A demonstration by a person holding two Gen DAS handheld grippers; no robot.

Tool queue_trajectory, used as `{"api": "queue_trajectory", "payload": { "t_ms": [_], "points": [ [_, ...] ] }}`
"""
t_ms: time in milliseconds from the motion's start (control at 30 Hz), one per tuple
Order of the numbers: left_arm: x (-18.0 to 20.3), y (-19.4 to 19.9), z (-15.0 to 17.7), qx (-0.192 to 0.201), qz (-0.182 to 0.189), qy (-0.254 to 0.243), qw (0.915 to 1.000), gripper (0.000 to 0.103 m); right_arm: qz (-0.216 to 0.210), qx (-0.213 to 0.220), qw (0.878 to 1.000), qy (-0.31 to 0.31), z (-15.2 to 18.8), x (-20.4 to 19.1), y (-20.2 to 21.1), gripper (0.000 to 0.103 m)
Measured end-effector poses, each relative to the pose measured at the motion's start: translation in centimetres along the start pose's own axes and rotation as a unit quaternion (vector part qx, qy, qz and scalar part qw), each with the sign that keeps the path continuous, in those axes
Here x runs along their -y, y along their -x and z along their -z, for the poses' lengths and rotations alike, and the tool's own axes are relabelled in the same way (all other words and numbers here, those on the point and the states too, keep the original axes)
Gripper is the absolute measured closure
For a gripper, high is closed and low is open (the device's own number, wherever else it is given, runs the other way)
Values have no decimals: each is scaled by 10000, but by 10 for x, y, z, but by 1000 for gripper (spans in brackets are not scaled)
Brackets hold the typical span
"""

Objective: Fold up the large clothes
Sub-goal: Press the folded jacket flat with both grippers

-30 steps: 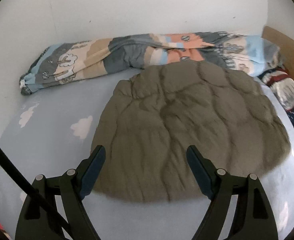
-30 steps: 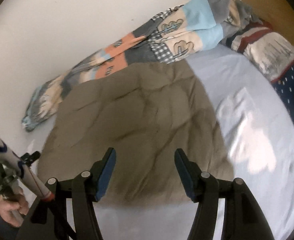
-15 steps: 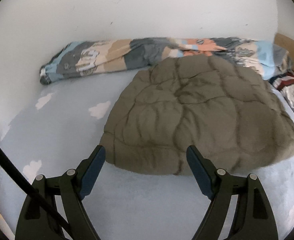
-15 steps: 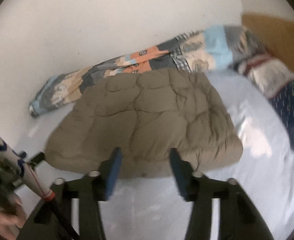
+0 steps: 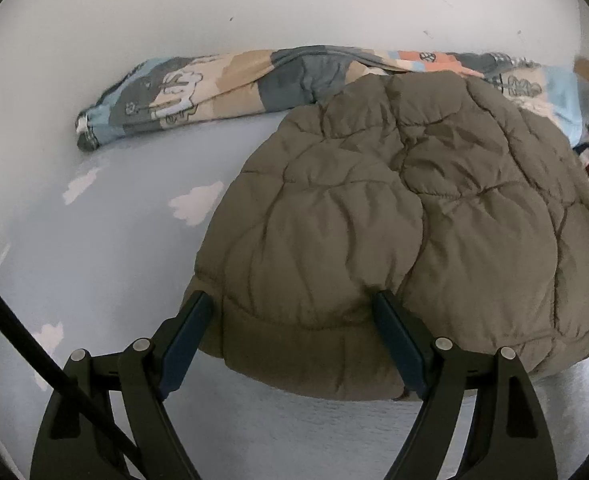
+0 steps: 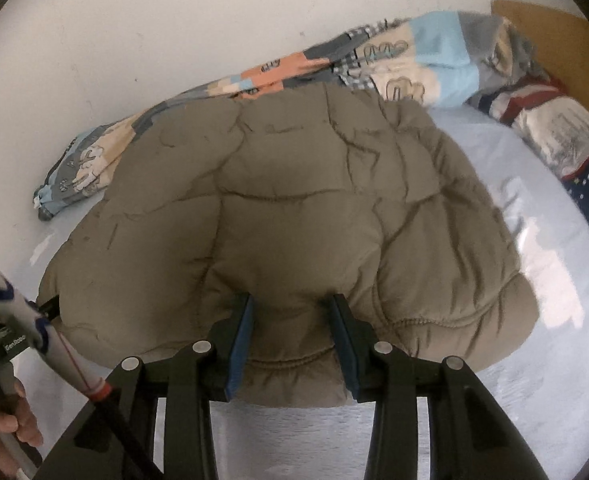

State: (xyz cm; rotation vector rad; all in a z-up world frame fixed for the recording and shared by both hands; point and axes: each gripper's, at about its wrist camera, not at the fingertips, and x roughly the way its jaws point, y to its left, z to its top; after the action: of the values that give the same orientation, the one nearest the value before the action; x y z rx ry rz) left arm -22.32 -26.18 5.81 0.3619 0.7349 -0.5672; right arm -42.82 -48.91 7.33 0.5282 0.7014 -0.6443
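Note:
A puffy olive quilted jacket (image 5: 406,208) lies folded into a thick pad on the pale blue bed sheet (image 5: 106,248). It also shows in the right wrist view (image 6: 294,208). My left gripper (image 5: 292,302) is open, its jaws straddling the jacket's near left edge. My right gripper (image 6: 291,300) has narrowed its jaws around the jacket's near hem, with a thick bulge of fabric between the pads; it looks partly closed, not pinched flat.
A rolled patterned duvet (image 5: 222,84) lies along the white wall (image 5: 254,4) behind the jacket. Pillows (image 6: 566,136) and a wooden headboard (image 6: 542,20) are at the right. The left gripper's handle and the person's hand (image 6: 10,420) show at the lower left.
Both grippers have moved forward and down onto the jacket's near edge. The right gripper's jaws have narrowed around the hem. The left jaws kept their width.

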Motion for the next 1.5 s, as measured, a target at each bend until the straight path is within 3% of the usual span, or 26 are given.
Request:
{"api": "queue_trajectory", "payload": {
  "t_ms": [467, 1500],
  "points": [
    [11, 5, 4, 285, -310, -307, 9986, 20, -27, -195, 9998, -56, 5, 2, -8, 60],
    [18, 6, 5, 426, -474, -480, 9968, 20, -39, -337, 9992, 190, 4, -3, -10, 48]
  ]
}}
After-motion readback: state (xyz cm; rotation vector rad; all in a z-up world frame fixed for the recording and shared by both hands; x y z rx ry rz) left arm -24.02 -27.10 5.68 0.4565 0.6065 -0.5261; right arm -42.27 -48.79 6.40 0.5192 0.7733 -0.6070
